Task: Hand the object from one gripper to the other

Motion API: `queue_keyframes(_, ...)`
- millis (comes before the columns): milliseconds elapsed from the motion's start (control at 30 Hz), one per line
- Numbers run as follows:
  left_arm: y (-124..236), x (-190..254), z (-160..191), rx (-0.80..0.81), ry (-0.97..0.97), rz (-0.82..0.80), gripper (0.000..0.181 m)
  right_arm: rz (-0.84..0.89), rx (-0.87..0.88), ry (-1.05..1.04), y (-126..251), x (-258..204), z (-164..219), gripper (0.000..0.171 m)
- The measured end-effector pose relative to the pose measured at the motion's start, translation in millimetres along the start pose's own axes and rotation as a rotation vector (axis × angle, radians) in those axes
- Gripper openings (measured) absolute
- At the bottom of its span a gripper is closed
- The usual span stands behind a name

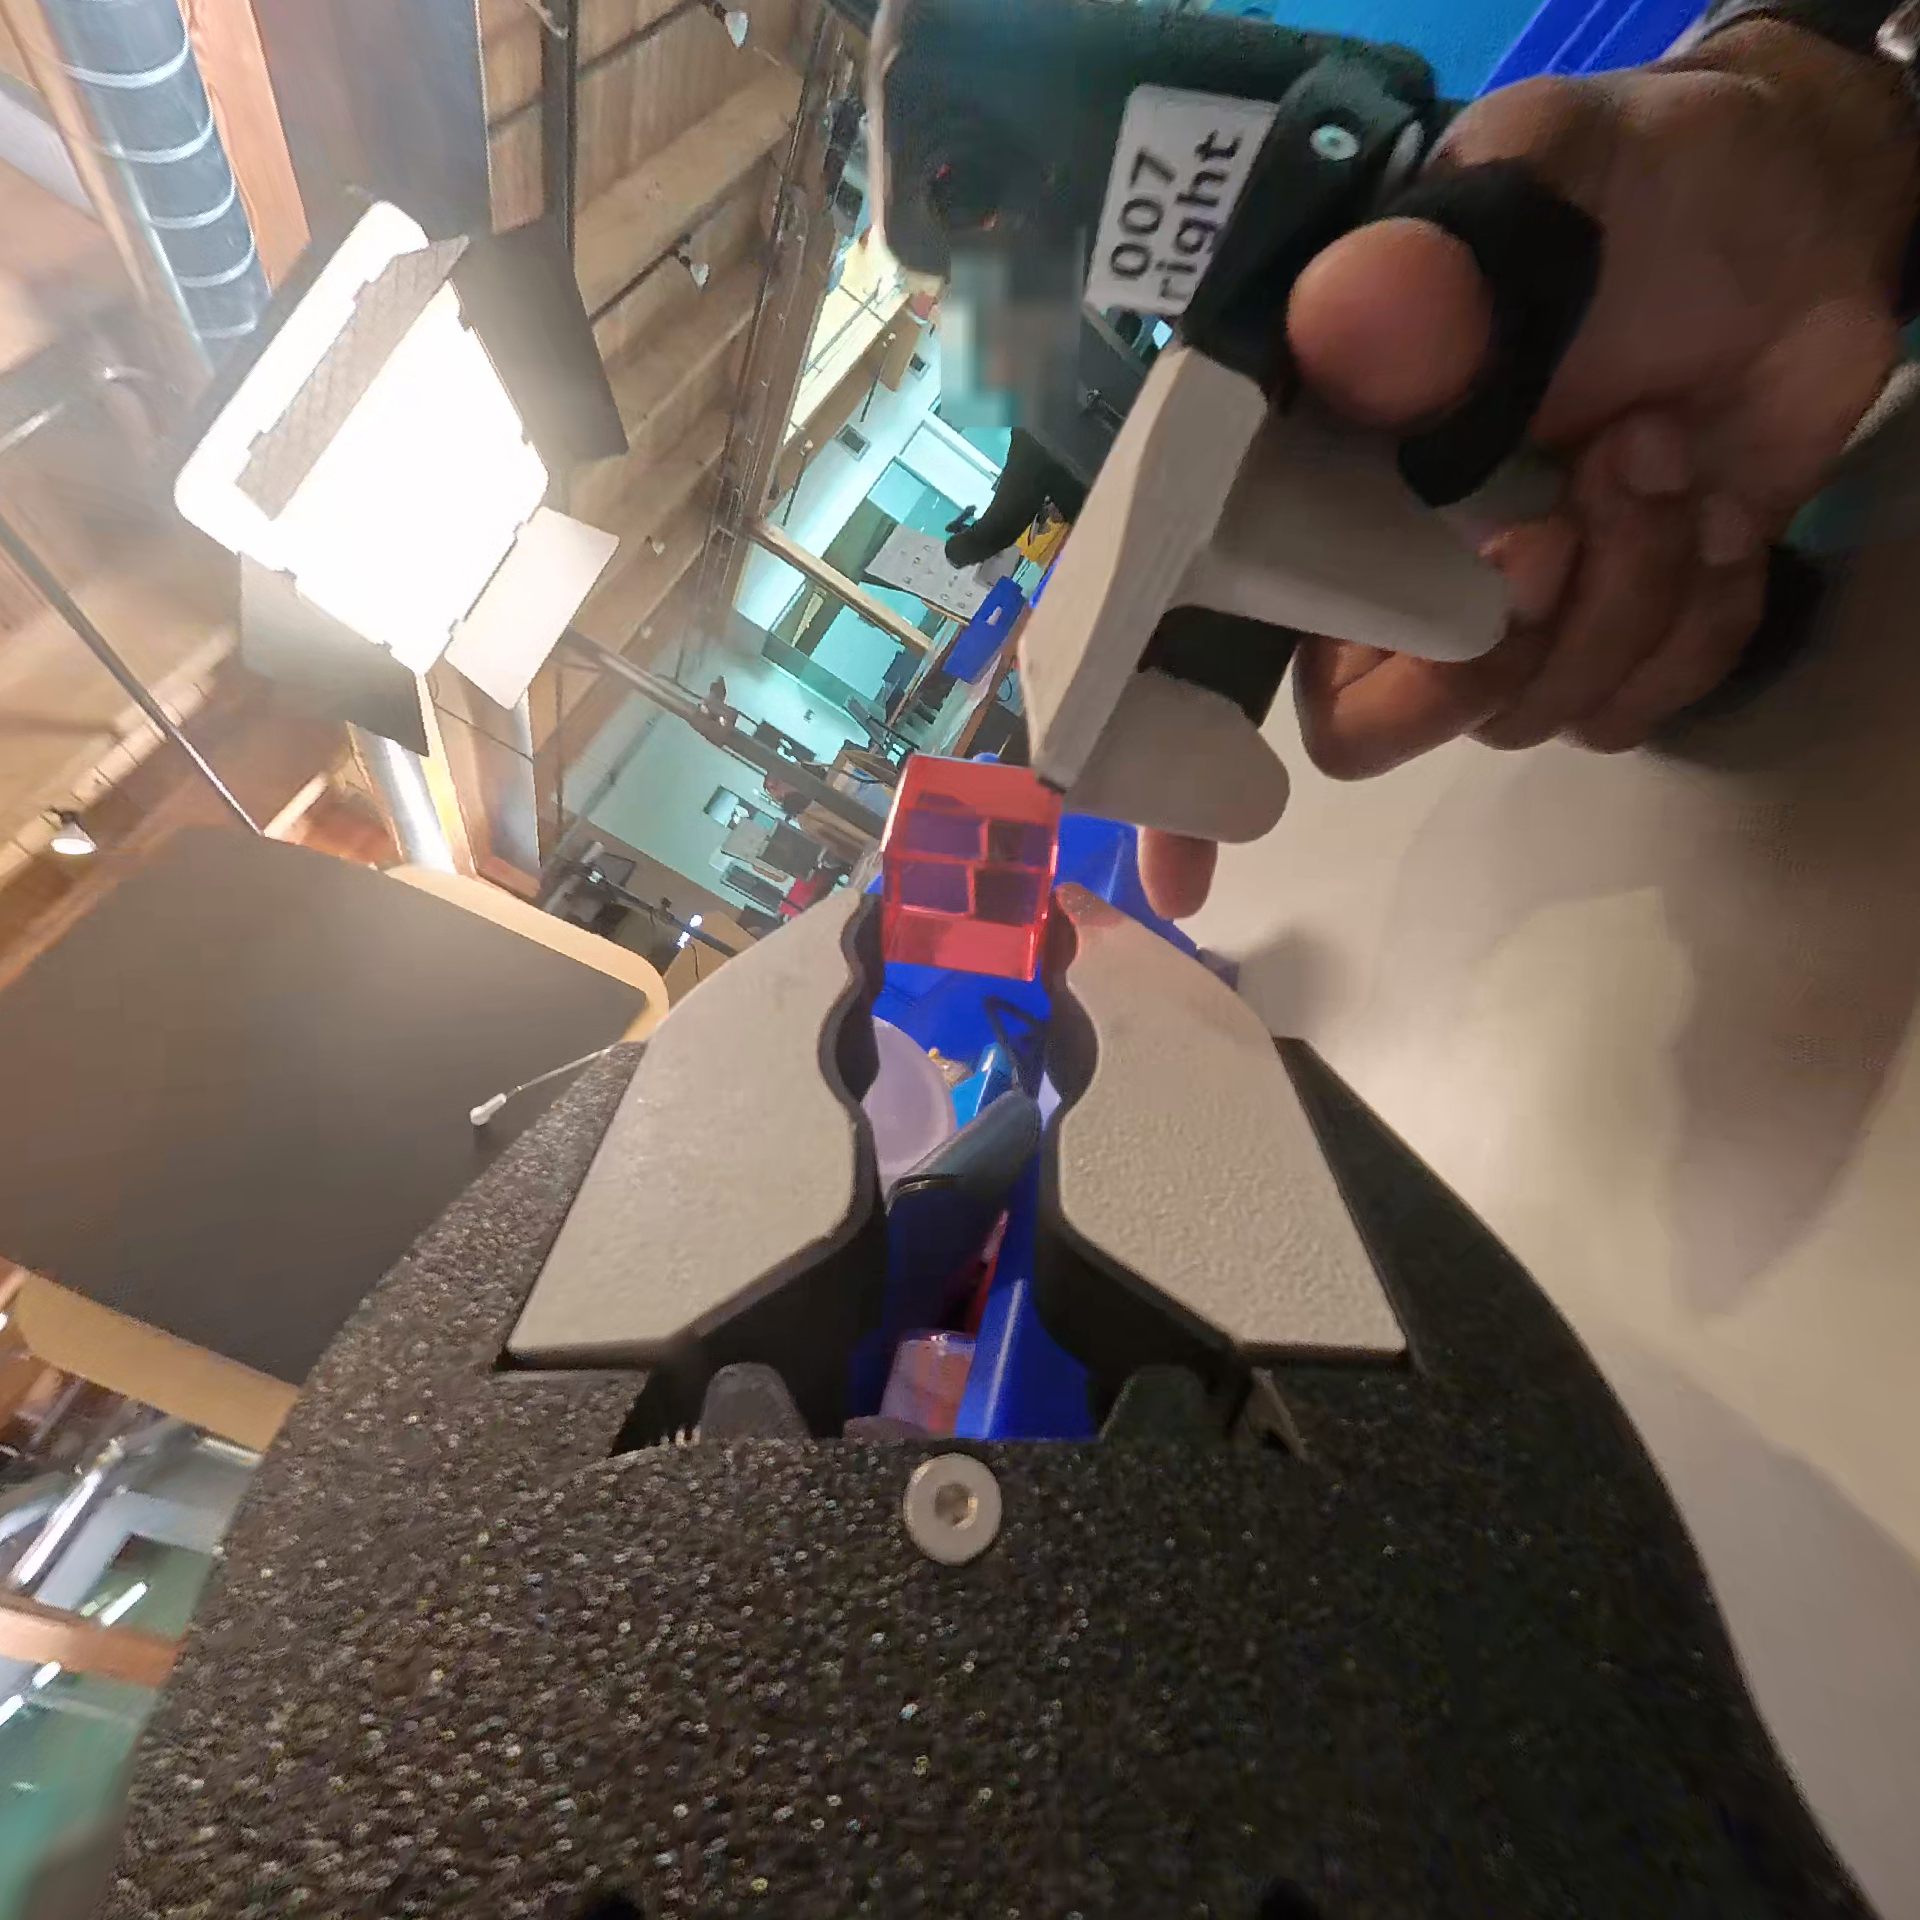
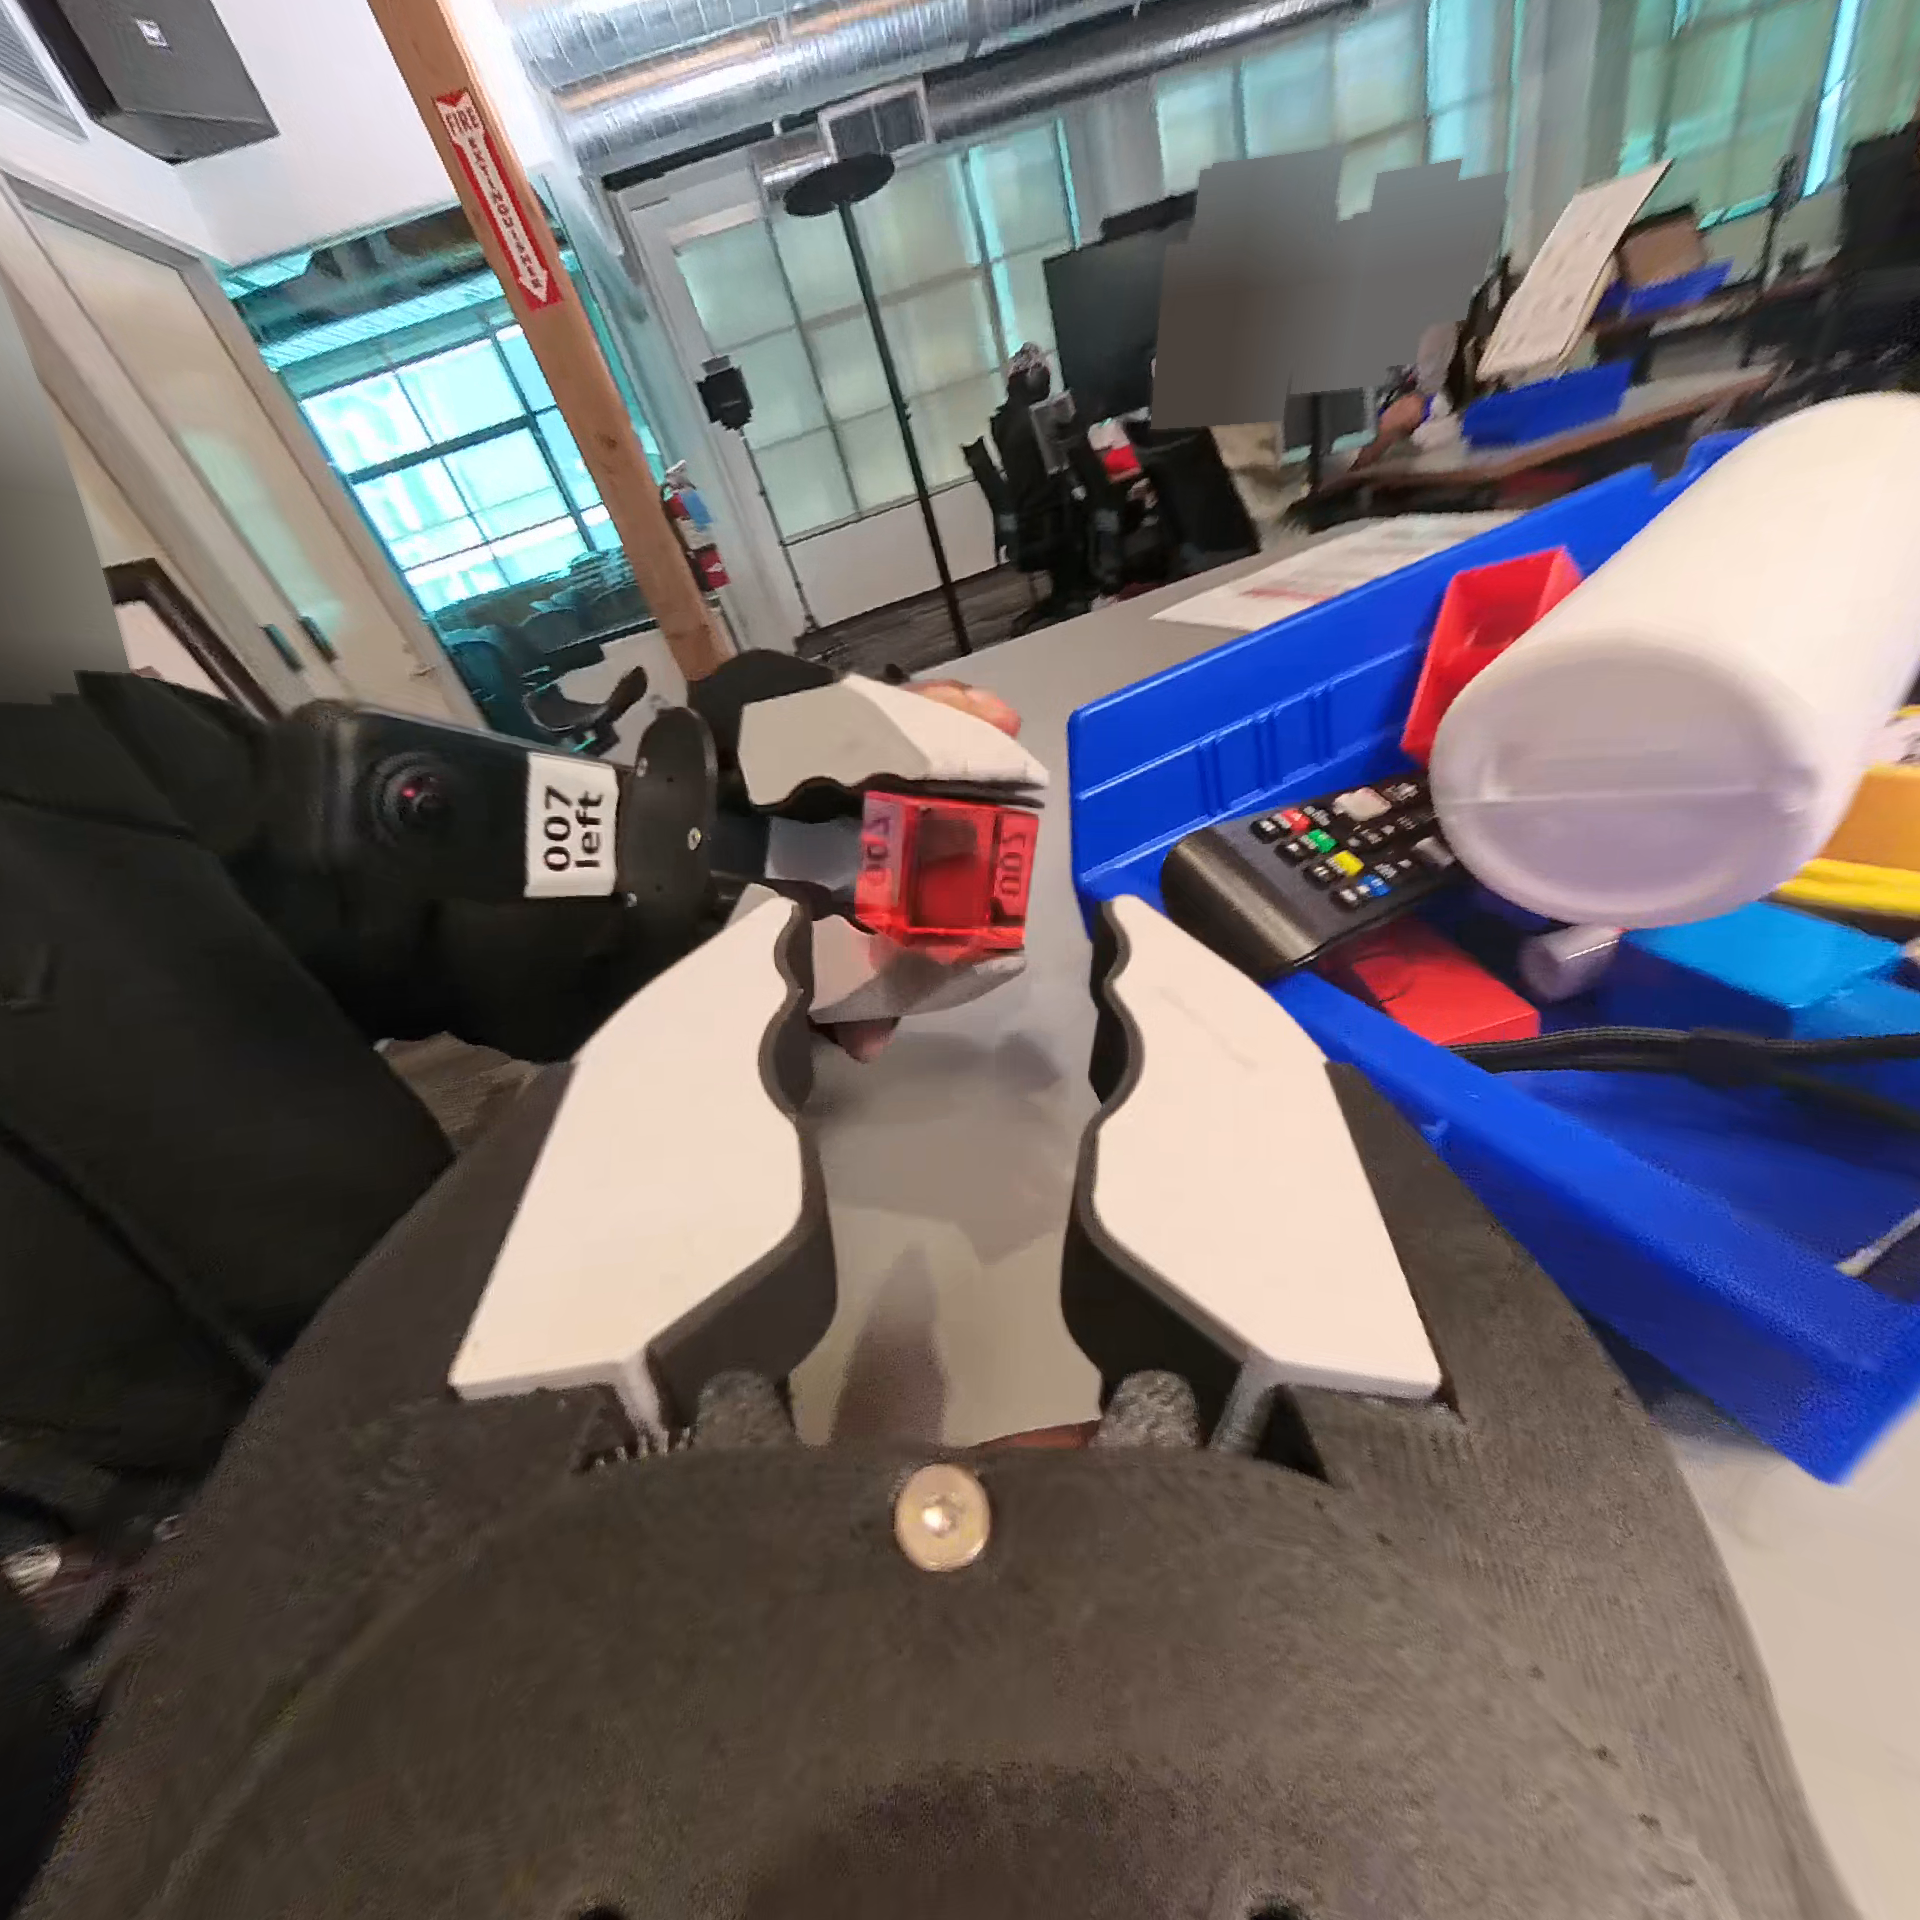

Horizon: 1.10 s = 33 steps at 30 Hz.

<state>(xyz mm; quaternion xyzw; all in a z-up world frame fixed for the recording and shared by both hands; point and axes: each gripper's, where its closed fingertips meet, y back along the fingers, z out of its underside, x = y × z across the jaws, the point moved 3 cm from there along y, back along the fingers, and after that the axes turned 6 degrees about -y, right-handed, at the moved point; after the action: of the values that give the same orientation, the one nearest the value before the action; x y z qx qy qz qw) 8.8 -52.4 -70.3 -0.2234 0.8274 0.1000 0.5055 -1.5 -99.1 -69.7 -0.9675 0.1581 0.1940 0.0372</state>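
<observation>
A translucent red cube (image 1: 971, 883) is clamped between the fingertips of my left gripper (image 1: 966, 930). In the right wrist view the left gripper (image 2: 1027, 873) comes in from the left, turned on its side, holding the cube (image 2: 940, 878) above the grey table (image 2: 935, 1164). My right gripper (image 2: 951, 914) is open, its fingers on either side of the cube and just short of it, not touching it. In the left wrist view the right gripper (image 1: 1138, 790) hangs from the upper right in a person's hand (image 1: 1662, 364), one fingertip close to the cube's top right corner.
A blue bin (image 2: 1247, 686) stands on the table right of the grippers. It holds a white bottle (image 2: 1662, 665), a black remote control (image 2: 1320, 862), a red box (image 2: 1486, 623) and cables. A bright studio light (image 1: 364, 436) is to the left. An office lies behind.
</observation>
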Motion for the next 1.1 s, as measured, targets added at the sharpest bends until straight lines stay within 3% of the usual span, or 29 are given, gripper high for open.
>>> queue_keyframes(167, 6, 1, 0, 0.045, -0.056, 0.011, 0.029, -0.061, -0.076, -0.034, -20, -4, 7, 0.042)
queue_keyframes(233, 6, 0, 6, 0.022, -0.040, 0.014, 0.029, -0.053, -0.085, 0.017, -26, -5, 7, 0.028)
queue_keyframes(300, 6, -2, 12, 0.010, 0.017, 0.031, 0.034, 0.009, -0.095, 0.110, -30, -1, 7, 0.028)
queue_keyframes(500, 11, -2, 38, -0.112, 0.329, 0.236, 0.044, 0.348, -0.135, 0.552, -21, 21, 3, 0.028)
queue_keyframes(633, 13, -8, 30, -0.087, 0.685, 0.333, 0.047, 0.520, -0.226, 0.910, -14, 26, 11, 0.027)
queue_keyframes(767, 9, 0, 18, -0.080, 0.945, 0.425, 0.051, 0.596, -0.244, 1.121, -17, 22, 20, 0.028)
queue_keyframes(900, 6, 15, 19, -0.143, 0.994, 0.455, 0.051, 0.629, -0.233, 1.230, -19, 19, 21, 0.027)
queue_keyframes(1033, 4, 21, 17, -0.160, 0.985, 0.446, 0.031, 0.648, -0.251, 1.332, -20, 17, 26, 0.027)
queue_keyframes(1100, 5, 22, 17, -0.167, 0.916, 0.416, 0.030, 0.635, -0.249, 1.296, -20, 18, 27, 0.027)
